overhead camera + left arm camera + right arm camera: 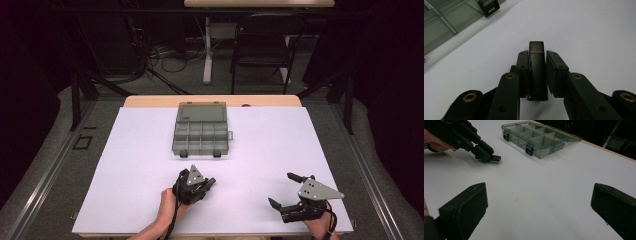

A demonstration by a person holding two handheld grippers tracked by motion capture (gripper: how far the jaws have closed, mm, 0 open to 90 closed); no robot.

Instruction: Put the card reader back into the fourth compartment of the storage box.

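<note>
Gripped between the left gripper's (537, 75) jaws is 1 small dark block (537, 72), just short of the open compartment box (201, 132) (lid folded back). Right gripper (289, 191) rests wide apart, farther from the box. Placing the block likely remains.

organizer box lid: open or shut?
Open. The organizer box has its lid laid back flat behind it on the table, and the right gripper view shows bare compartment dividers.

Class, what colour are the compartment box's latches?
Black latches, clearest in the right gripper view.
</note>
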